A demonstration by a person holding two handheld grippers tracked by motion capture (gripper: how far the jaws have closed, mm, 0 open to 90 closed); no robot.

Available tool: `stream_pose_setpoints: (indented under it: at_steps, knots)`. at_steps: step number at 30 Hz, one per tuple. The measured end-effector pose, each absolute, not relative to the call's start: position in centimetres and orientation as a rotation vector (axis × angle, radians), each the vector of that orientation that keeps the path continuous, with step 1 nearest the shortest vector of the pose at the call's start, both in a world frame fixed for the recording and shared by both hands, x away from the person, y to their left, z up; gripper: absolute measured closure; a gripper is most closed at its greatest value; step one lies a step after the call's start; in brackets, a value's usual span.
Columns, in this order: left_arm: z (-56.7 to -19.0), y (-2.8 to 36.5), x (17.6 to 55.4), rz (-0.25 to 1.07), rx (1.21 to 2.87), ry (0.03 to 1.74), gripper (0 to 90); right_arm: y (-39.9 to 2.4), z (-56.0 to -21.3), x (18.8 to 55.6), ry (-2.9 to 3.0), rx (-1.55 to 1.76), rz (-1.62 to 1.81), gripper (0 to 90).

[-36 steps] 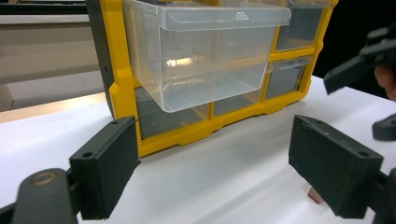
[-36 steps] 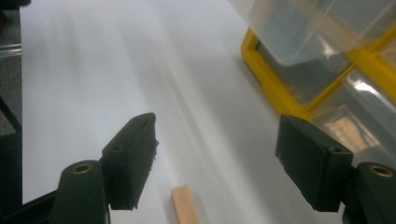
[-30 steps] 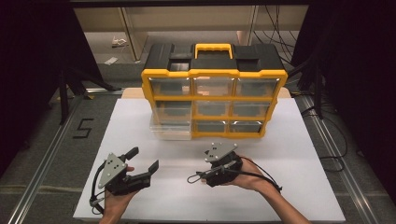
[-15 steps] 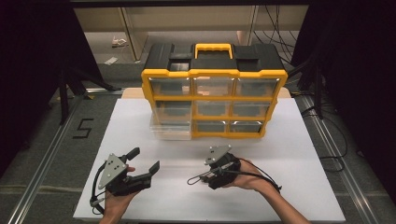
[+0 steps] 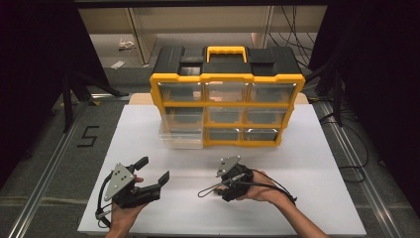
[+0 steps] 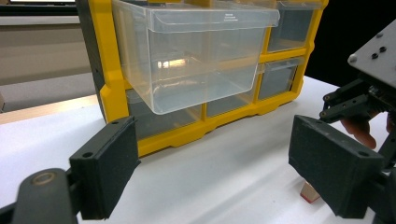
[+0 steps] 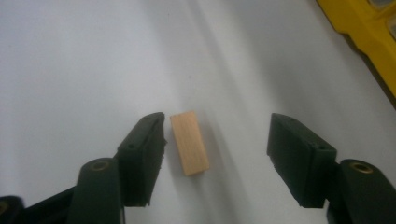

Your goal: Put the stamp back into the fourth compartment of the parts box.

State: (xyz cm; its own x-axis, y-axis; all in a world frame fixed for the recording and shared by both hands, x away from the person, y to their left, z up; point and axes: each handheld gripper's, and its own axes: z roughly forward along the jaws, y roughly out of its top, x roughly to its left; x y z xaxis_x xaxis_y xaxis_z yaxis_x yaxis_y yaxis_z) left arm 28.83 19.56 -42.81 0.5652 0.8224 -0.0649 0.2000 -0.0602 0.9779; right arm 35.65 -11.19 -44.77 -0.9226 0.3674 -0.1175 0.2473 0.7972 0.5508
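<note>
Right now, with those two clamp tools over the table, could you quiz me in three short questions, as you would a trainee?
1. True or false: the right gripper has the wooden block clamped.
2. Which drawer of the yellow organizer is pulled out: A top right, B middle left, C bottom middle?
3. What lies between the left gripper's open jaws?

Key: 1 false, the block lies free between open jaws. 2 B, the clear drawer. 3 Nothing, just white tabletop.

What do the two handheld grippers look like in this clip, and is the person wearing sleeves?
Both the left gripper and the right gripper are black, each topped by a grey three-cornered plate with small dark screws. Their jaws are flat black rectangular pads on hinged links. A black cable trails from each. The forearms are bare, with no sleeves.
</note>
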Motion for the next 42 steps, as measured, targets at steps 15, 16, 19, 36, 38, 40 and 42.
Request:
stream_pose_setpoints:
  at_steps: [15, 16, 19, 36, 38, 40, 42]
  knots:
    - [-42.8, 19.3, 28.7, 0.635, 1.594, 0.872, 15.8, -10.9, -46.2, 35.7, 2.844, 0.435, 0.738, 60.4]
    - [-42.8, 19.3, 28.7, 0.634, 1.594, 0.872, 15.7, -10.8, -46.3, 35.7, 2.848, 0.432, 0.736, 62.7]
    - [-42.9, 19.3, 28.7, 0.635, 1.596, 0.87, 15.8, -10.7, -46.5, 35.7, 2.858, 0.416, 0.737, 70.7]
    - [-42.9, 19.2, 28.8, 0.631, 1.597, 0.875, 15.8, -11.3, -44.2, 35.6, 2.756, 0.406, 0.88, 75.9]
    - [-43.0, 19.2, 28.8, 0.63, 1.597, 0.876, 15.8, -11.5, -43.7, 35.6, 2.734, 0.408, 0.921, 75.8]
    - [-43.0, 19.2, 28.8, 0.63, 1.597, 0.875, 15.7, -11.6, -43.1, 35.6, 2.715, 0.407, 0.945, 75.8]
    - [-43.0, 19.2, 28.8, 0.63, 1.598, 0.876, 15.8, -11.8, -42.7, 35.6, 2.696, 0.414, 0.98, 75.8]
